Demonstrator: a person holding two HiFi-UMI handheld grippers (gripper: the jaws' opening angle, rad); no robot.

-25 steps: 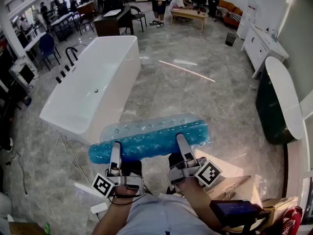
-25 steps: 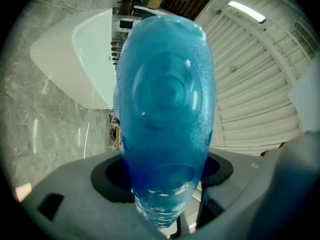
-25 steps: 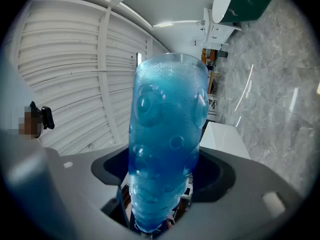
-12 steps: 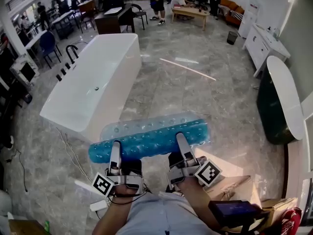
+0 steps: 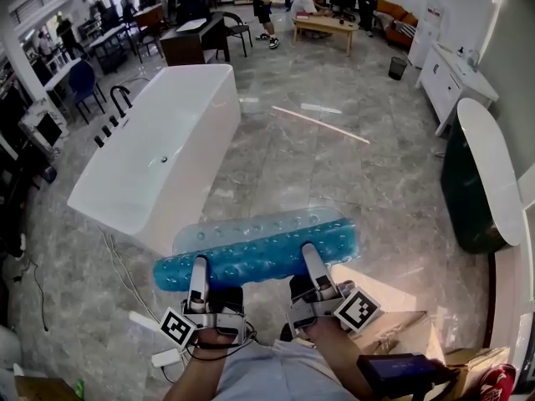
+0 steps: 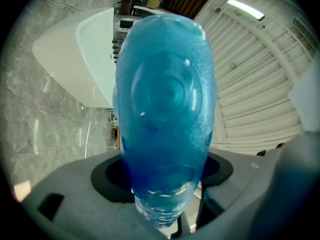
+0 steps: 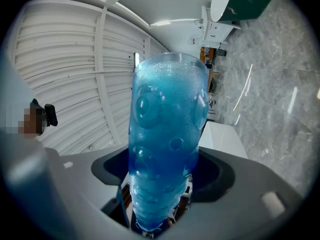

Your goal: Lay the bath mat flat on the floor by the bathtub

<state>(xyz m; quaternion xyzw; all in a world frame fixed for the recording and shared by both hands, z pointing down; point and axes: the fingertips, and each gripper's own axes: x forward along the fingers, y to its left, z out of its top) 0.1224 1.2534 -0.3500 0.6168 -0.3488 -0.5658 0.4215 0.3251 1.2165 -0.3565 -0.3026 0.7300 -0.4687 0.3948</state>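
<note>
We're looking down our own arms, which the bottom edge is cutting off. The left gripper (image 5: 199, 267) and the right gripper (image 5: 310, 256) are each clamping their jaws on the bath mat (image 5: 259, 242). On each, the top jaw is lying over the blue fold and the bottom jaw is hiding underneath it in the head view.

The mat is hanging level across both grippers, folded over lengthwise, up off the floor (image 5: 334, 165) by the near end of the white bathtub (image 5: 159, 153). Its left end is overlapping the tub's corner in the picture, so we can't tell whether they're touching. Down at the right, a dark device (image 5: 399, 368) is sitting half out of frame, too cropped to name.

The gripper views are giving us what the head view can't. The bubbled, see-through mat is sitting thick between the jaws, filling the centre and covering the pads themselves. The left gripper view is also catching the tub's white flank, and the right gripper view is catching ribbed white panels (image 7: 65, 69) overhead.

Farther off, the right edge is slicing a dark green tub (image 5: 468, 182). People are gathering round a distant table (image 5: 322, 25), too small to make out.
</note>
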